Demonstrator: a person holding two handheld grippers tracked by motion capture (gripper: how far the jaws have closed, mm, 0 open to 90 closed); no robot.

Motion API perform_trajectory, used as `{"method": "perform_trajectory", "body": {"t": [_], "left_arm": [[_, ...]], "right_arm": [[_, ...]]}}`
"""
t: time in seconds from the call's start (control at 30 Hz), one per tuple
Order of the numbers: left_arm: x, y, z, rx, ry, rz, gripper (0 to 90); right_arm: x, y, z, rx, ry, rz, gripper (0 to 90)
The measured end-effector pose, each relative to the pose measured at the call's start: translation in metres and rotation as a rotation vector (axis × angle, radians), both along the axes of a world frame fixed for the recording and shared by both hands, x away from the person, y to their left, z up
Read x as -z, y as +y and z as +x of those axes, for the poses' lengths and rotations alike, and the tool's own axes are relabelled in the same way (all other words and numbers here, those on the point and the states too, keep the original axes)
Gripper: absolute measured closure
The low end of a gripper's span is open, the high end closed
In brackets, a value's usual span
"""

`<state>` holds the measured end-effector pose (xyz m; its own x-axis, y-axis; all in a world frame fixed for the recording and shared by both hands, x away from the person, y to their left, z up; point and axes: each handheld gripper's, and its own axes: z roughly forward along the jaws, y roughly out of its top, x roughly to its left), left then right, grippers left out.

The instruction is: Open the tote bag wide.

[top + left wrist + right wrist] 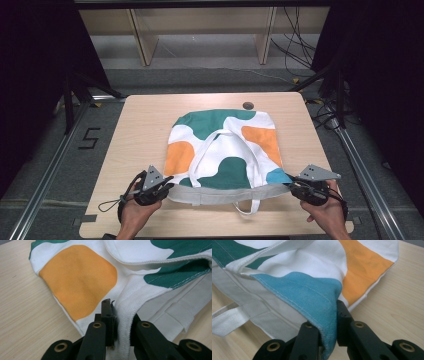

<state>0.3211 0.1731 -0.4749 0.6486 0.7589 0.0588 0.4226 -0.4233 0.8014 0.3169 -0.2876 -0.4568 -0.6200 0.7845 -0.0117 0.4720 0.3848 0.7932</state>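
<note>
A white tote bag [222, 150] with green, orange and blue patches lies flat in the middle of the wooden table [145, 120], its mouth toward the person. My left gripper [167, 186] is shut on the bag's near left corner; in the left gripper view the white hem [123, 322] is pinched between the jaws beside an orange patch [80, 280]. My right gripper [291, 184] is shut on the near right corner, where the blue patch [312, 296] is clamped between the jaws. One handle [247, 206] hangs toward the front edge, another [230, 145] lies on top of the bag.
A small round dark hole [247, 105] sits near the table's far edge. Metal rails [50, 165] run along both sides of the table. Wooden shelving legs [142, 40] and loose cables [295, 45] lie beyond the far edge.
</note>
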Motion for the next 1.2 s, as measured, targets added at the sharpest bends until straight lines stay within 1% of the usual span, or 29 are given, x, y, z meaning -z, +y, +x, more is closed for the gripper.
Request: {"method": "perform_trajectory", "body": {"t": [0.03, 0.07, 0.1, 0.13, 0.17, 0.2, 0.23, 0.27, 0.3, 0.33, 0.37, 0.4, 0.47, 0.53, 0.57, 0.6, 0.63, 0.67, 0.73, 0.8, 0.83, 0.87, 0.93, 0.97, 1.0, 1.03, 1.07, 1.13, 1.2], "left_arm": [[-0.003, 0.001, 0.001, 0.013, -0.008, -0.003, 82.8], [-0.003, 0.001, 0.001, 0.013, -0.008, -0.003, 83.0], [-0.005, 0.000, 0.000, 0.008, -0.004, -0.025, 83.3], [-0.007, 0.000, 0.000, 0.004, -0.012, -0.032, 83.5], [-0.008, -0.001, -0.001, -0.002, -0.015, -0.061, 83.8], [-0.008, -0.001, -0.001, -0.002, -0.015, -0.061, 84.0], [-0.013, 0.001, 0.000, 0.016, -0.038, -0.046, 84.2], [-0.013, 0.001, 0.000, 0.016, -0.038, -0.046, 84.4], [-0.017, 0.001, -0.002, 0.008, -0.035, -0.059, 84.7], [-0.020, 0.002, -0.001, 0.018, -0.039, -0.052, 85.0], [-0.022, 0.000, -0.002, 0.008, -0.051, -0.068, 85.3], [-0.026, 0.001, -0.001, 0.034, -0.072, -0.043, 85.6], [-0.034, 0.000, -0.003, 0.020, -0.083, -0.064, 85.9], [-0.039, 0.001, -0.003, 0.032, -0.099, -0.066, 86.3], [-0.045, 0.001, -0.004, 0.029, -0.102, -0.087, 86.3], [-0.049, 0.003, -0.004, 0.034, -0.114, -0.087, 86.5], [-0.060, 0.005, -0.003, 0.055, -0.165, -0.100, 86.6], [-0.060, 0.005, -0.003, 0.055, -0.165, -0.100, 86.7], [-0.078, 0.007, -0.007, 0.055, -0.204, -0.124, 86.7], [-0.084, 0.007, -0.008, 0.050, -0.215, -0.131, 86.7], [-0.096, 0.007, -0.013, 0.036, -0.215, -0.143, 86.7], [-0.096, 0.007, -0.013, 0.036, -0.215, -0.143, 86.7], [-0.108, 0.010, -0.014, 0.035, -0.251, -0.143, 86.7], [-0.119, 0.011, -0.016, 0.033, -0.274, -0.151, 86.8], [-0.119, 0.011, -0.016, 0.033, -0.274, -0.151, 86.8], [-0.125, 0.012, -0.018, 0.033, -0.283, -0.162, 86.9], [-0.136, 0.013, -0.021, 0.044, -0.309, -0.170, 86.9], [-0.142, 0.014, -0.022, 0.064, -0.323, -0.176, 86.9], [-0.154, 0.015, -0.026, 0.076, -0.339, -0.210, 86.9]], "right_arm": [[-0.001, -0.002, 0.000, -0.002, -0.028, 0.006, 83.1], [-0.001, -0.002, 0.000, -0.002, -0.028, 0.006, 83.1], [-0.004, -0.001, -0.002, 0.011, -0.022, 0.023, 83.2], [-0.005, -0.002, -0.002, 0.005, -0.038, 0.021, 83.2], [-0.007, -0.003, -0.001, 0.000, -0.047, 0.022, 83.3], [-0.007, -0.004, 0.001, -0.007, -0.066, 0.015, 83.4], [-0.008, -0.003, 0.000, -0.006, -0.046, 0.027, 83.4], [-0.009, -0.004, 0.001, -0.005, -0.067, 0.014, 83.4], [-0.010, -0.003, 0.001, 0.000, -0.073, 0.021, 83.5], [-0.011, -0.003, 0.001, 0.001, -0.070, 0.020, 83.5], [-0.014, -0.002, 0.001, 0.008, -0.067, 0.029, 83.6], [-0.017, -0.003, 0.001, 0.006, -0.065, 0.037, 83.6], [-0.023, -0.003, 0.000, 0.010, -0.072, 0.052, 83.7], [-0.027, -0.003, 0.000, 0.016, -0.078, 0.060, 83.8], [-0.031, -0.004, 0.001, 0.009, -0.090, 0.056, 83.9], [-0.036, -0.004, 0.002, 0.003, -0.122, 0.050, 84.2], [-0.044, -0.003, 0.001, -0.002, -0.132, 0.052, 84.5], [-0.044, -0.003, 0.001, -0.002, -0.132, 0.052, 84.5], [-0.060, -0.001, 0.002, -0.011, -0.162, 0.067, 84.9], [-0.065, 0.000, 0.001, -0.003, -0.164, 0.084, 85.0], [-0.078, 0.000, 0.003, -0.018, -0.199, 0.092, 85.1], [-0.078, 0.000, 0.003, -0.018, -0.199, 0.092, 85.1], [-0.092, 0.001, 0.002, -0.027, -0.223, 0.107, 85.2], [-0.104, 0.001, 0.000, -0.037, -0.245, 0.105, 85.2], [-0.104, 0.001, 0.000, -0.037, -0.245, 0.105, 85.2], [-0.116, -0.001, 0.000, -0.063, -0.273, 0.113, 85.3], [-0.121, -0.001, -0.001, -0.061, -0.287, 0.130, 85.4], [-0.127, -0.003, -0.001, -0.072, -0.292, 0.137, 85.5], [-0.140, -0.007, -0.002, -0.083, -0.303, 0.140, 85.5]]}}
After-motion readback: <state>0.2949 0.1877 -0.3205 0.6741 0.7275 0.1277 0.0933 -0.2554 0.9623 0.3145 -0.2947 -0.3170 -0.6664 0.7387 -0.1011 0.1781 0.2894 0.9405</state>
